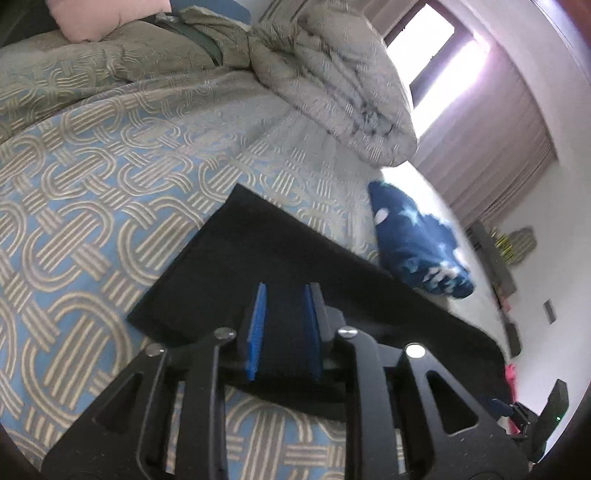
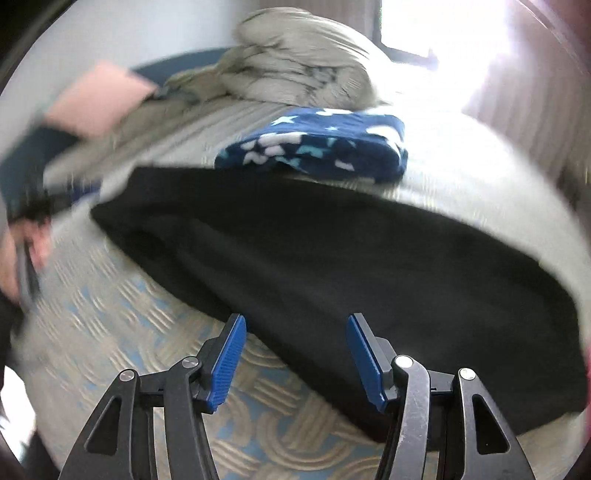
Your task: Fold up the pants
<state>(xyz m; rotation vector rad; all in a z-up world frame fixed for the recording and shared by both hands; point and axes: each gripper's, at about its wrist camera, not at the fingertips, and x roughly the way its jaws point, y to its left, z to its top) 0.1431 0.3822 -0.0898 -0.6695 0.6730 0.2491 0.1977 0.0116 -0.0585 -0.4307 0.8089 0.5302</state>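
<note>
Black pants (image 1: 266, 258) lie flat on the patterned bed cover, folded into a long band; they also show in the right wrist view (image 2: 351, 251). My left gripper (image 1: 284, 291) hovers over the pants' near edge, its blue pads (image 1: 258, 317) parted with nothing gripped between them. My right gripper (image 2: 295, 321) is wide open at the pants' near edge, its blue pads (image 2: 229, 354) apart and empty. The right wrist view is motion-blurred.
The bed cover (image 1: 81, 206) is blue with beige loops. A bunched grey duvet (image 1: 332, 74) lies at the far side. A folded navy star-print garment (image 2: 317, 144) sits beyond the pants. A pink pillow (image 1: 107, 14) lies at the headboard. Window and curtains stand right.
</note>
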